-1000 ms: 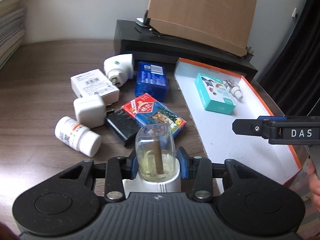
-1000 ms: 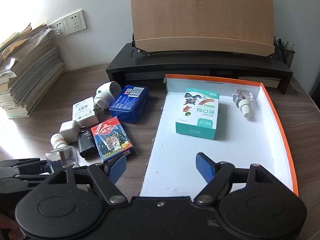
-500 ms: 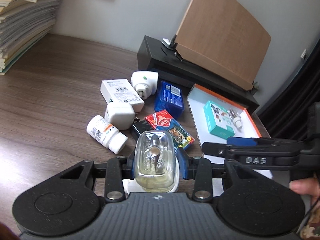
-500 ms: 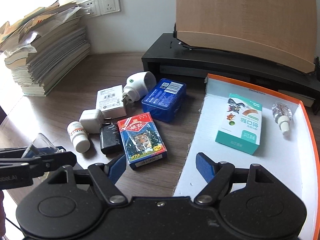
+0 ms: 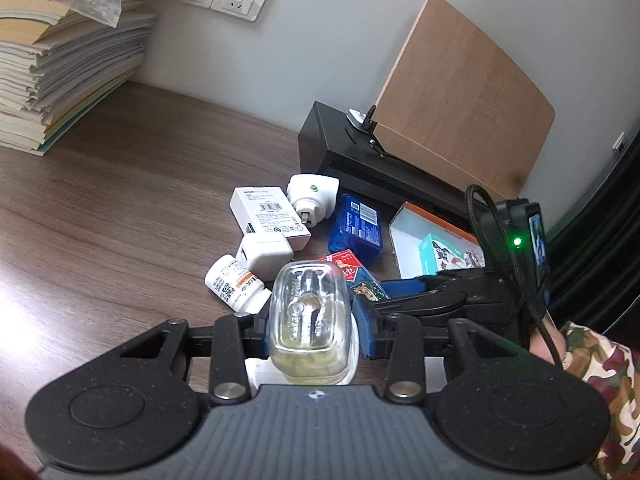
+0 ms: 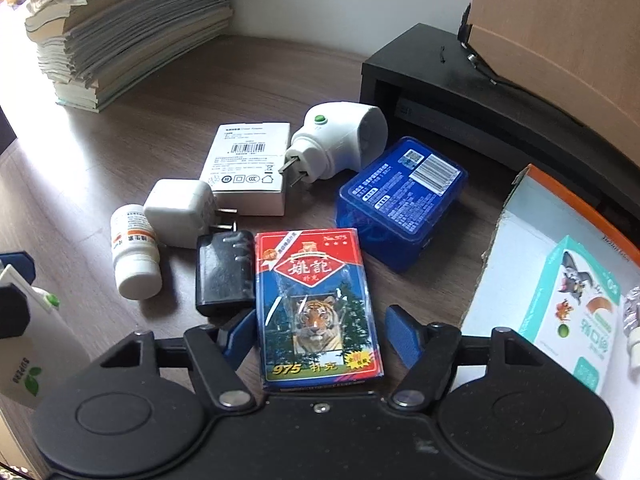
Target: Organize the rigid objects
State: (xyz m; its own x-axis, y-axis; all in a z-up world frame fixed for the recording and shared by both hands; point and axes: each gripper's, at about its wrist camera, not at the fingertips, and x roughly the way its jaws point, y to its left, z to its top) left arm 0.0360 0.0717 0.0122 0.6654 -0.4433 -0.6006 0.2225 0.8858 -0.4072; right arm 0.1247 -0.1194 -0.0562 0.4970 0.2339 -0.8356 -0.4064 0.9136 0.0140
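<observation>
While the left gripper [image 5: 312,330] stayed clenched on the glass bottle [image 5: 309,320], right gripper [image 6: 318,336] jaws were closing astride the card box [image 6: 318,304] on the surface [image 6: 160,92], not yet pinching. Next: grip, carry to tray [image 6: 516,240].

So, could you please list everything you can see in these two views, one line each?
Playing-card box: 1, red and blue, between the closing right gripper's fingers
Tin: 1, blue, beside the tray
Adapter box: 1, white, table
Plug-in heater: 1, white, table
Cube charger: 1, white, table
Charger: 1, black, table
Pill bottle: 1, white, lying down
Tray: 1, white with orange rim, right
Carton: 1, teal, in tray
Book stack: 1, far left
Glass bottle: 1, clear, in left gripper
Left gripper: 1, black
Right gripper: 1, black
</observation>
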